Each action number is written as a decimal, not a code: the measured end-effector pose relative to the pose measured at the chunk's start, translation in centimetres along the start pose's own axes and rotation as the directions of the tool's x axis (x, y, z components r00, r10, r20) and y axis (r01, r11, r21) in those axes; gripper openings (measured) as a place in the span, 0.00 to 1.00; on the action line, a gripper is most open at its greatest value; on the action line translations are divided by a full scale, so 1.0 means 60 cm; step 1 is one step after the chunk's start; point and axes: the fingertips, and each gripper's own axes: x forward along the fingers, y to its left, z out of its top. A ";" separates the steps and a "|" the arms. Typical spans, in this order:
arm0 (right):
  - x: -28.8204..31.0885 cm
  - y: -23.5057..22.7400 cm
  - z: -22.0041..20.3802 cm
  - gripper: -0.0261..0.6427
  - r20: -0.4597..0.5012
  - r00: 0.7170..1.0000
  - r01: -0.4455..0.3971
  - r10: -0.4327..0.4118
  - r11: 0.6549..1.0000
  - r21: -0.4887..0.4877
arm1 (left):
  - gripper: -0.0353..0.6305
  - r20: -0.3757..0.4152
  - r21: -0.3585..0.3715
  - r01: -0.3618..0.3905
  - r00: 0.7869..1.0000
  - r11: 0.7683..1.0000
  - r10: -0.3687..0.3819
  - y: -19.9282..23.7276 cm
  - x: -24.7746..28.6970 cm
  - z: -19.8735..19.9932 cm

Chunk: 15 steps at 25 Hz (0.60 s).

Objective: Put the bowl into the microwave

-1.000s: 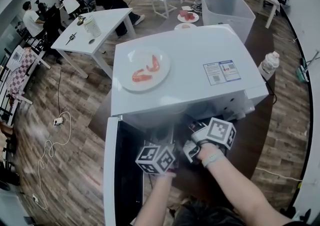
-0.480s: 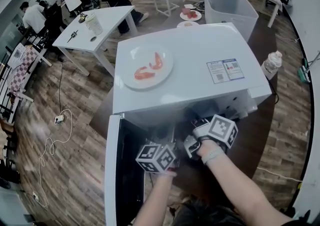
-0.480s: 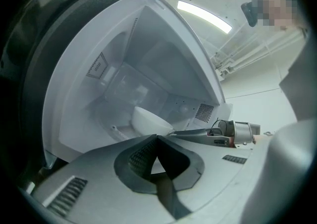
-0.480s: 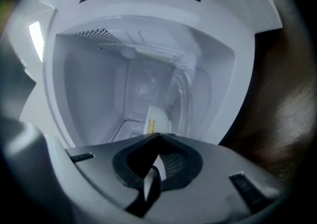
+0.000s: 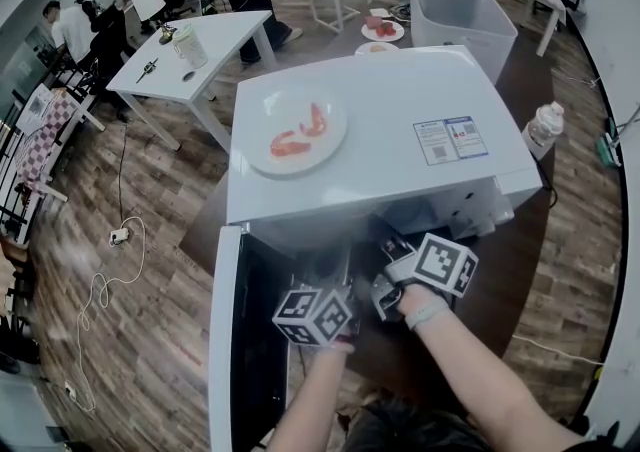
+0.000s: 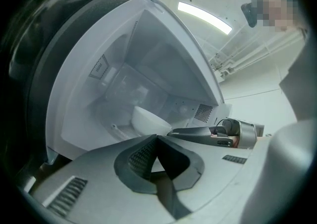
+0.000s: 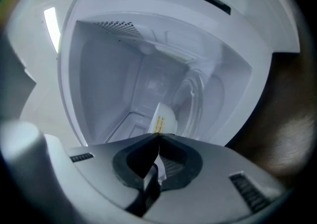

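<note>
Where the left gripper view looks into the microwave (image 6: 99, 99): white cavity, with the white bowl (image 6: 146, 119) inside it, low and toward the back. Left gripper (image 6: 157, 138): jaw tips together just before the bowl; whether they pinch it cannot be told. Right gripper (image 6: 173, 132): enters from the right, tip at the bowl's rim.

Right gripper view: jaws nearly together, clamped on the bowl's thin rim, which runs as a white strip between the pads. Bowl wall beyond carries yellow print. Glass turntable (image 7: 198, 94) behind it.

Head view: door (image 5: 222, 340) swung open at left. Both grippers side by side at the opening, marker cubes up. On the microwave top: plate (image 5: 262, 115) with red shrimp (image 5: 290, 145); label (image 5: 452, 140) near the right edge.
</note>
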 end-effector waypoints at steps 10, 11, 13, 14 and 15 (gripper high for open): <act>-0.025 0.012 -0.033 0.04 -0.099 0.995 -0.023 -0.012 0.938 -0.347 | 0.05 -0.029 0.045 0.038 0.999 0.998 -0.037 -0.029 -0.009 -0.017; -0.030 0.013 -0.037 0.04 -0.110 0.994 -0.030 -0.015 0.918 -0.396 | 0.05 -0.033 0.059 0.043 0.999 0.997 -0.041 -0.034 -0.011 -0.019; -0.040 0.017 -0.047 0.05 -0.136 0.990 -0.048 -0.021 0.873 -0.485 | 0.05 -0.040 0.086 0.045 0.998 0.995 -0.042 -0.041 -0.016 -0.022; -0.045 0.019 -0.051 0.05 -0.149 0.988 -0.056 -0.026 0.852 -0.520 | 0.05 -0.041 0.095 0.046 0.998 0.994 -0.042 -0.044 -0.018 -0.023; -0.049 0.021 -0.055 0.05 -0.159 0.987 -0.060 -0.033 0.833 -0.549 | 0.05 -0.041 0.102 0.049 0.998 0.994 -0.045 -0.048 -0.021 -0.024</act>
